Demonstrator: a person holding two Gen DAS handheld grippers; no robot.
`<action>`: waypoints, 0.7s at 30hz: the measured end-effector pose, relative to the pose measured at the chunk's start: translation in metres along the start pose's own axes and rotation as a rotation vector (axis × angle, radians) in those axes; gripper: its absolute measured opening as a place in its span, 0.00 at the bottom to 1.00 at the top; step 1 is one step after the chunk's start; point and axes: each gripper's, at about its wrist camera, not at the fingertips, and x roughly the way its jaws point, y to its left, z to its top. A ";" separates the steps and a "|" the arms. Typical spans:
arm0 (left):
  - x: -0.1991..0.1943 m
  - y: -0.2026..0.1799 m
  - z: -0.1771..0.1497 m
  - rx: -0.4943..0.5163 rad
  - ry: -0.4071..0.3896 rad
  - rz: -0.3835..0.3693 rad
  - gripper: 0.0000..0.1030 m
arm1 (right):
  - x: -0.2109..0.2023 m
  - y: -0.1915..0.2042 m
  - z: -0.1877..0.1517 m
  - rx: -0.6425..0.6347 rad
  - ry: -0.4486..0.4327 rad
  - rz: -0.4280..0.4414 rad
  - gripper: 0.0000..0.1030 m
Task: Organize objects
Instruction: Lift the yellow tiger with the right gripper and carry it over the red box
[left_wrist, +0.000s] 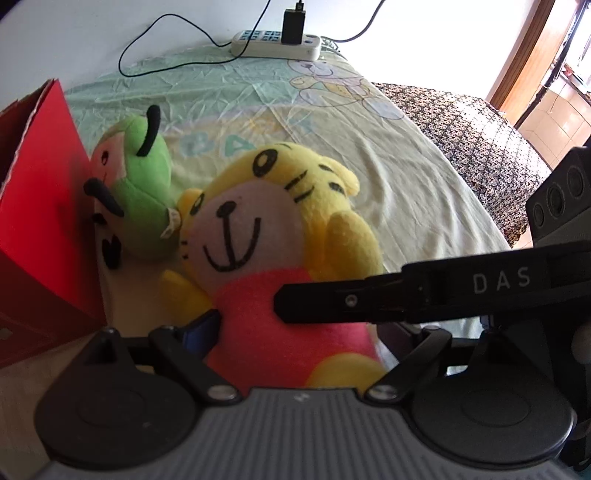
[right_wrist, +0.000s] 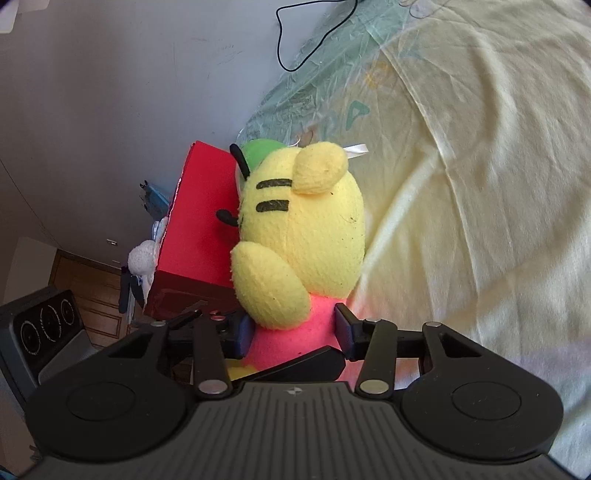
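The yellow tiger plush (left_wrist: 266, 221) lies on the bed sheet (left_wrist: 406, 192), leaning against a green plush (left_wrist: 144, 206) that is pressed to the red box (left_wrist: 40, 206) (probably the bin it belongs in). The right gripper (right_wrist: 293, 334) grasps its pink torso so it can be lifted. The left gripper (left_wrist: 295, 332) straddles the same torso with jaws seemingly released, though its right finger is hidden.
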 end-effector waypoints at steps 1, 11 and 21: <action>-0.002 0.000 0.000 0.005 -0.004 -0.010 0.87 | -0.003 0.001 -0.002 -0.004 -0.009 -0.004 0.45; -0.045 -0.007 0.001 0.115 -0.114 -0.081 0.86 | -0.035 0.049 -0.029 -0.128 -0.189 -0.038 0.45; -0.109 0.031 0.002 0.173 -0.282 -0.042 0.86 | -0.014 0.122 -0.032 -0.252 -0.309 0.003 0.45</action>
